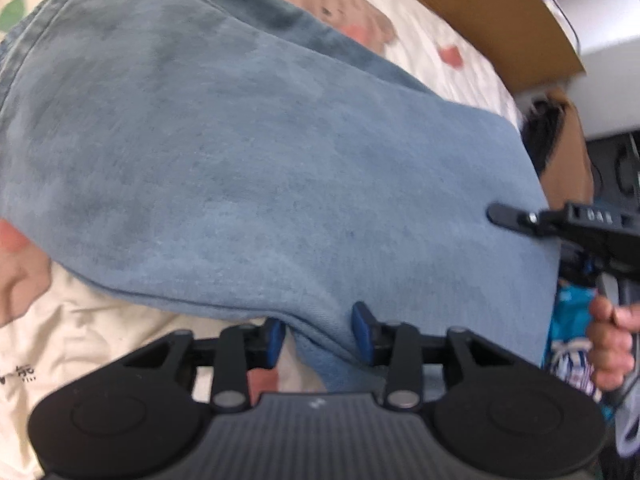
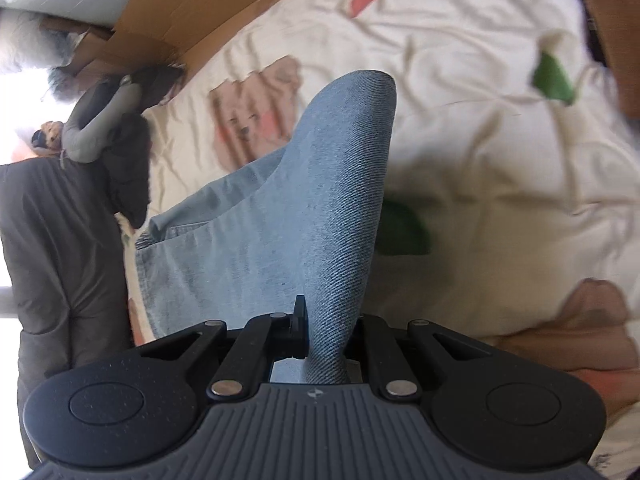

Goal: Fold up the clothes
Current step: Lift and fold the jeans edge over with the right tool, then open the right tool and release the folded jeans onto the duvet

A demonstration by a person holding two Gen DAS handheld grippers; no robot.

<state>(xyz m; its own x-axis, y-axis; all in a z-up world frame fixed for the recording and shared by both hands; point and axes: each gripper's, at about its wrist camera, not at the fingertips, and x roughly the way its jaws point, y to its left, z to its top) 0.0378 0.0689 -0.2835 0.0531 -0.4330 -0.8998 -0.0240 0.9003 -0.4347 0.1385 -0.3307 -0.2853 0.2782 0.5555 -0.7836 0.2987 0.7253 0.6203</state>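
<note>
Left tongs [image 1: 320,338] and right tongs [image 2: 326,332] each pinched blue jeans [image 1: 260,168]; only the right view showed the jeans lifted in a ridge above the bedsheet [image 2: 480,80].

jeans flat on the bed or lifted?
Partly lifted. The jeans rise in a fold from the right gripper, shut on them; the rest lies on the bedsheet.

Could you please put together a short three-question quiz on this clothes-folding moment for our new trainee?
1. True or false: the right gripper is shut on the blue denim garment.
2. What lies under the garment? A) a bare wooden table B) a cream bedsheet with bear prints C) a tiled floor
3. In the left wrist view, what passes between the fingers of the left gripper?

Key:
1. True.
2. B, the bedsheet.
3. An edge of the denim garment.
</note>
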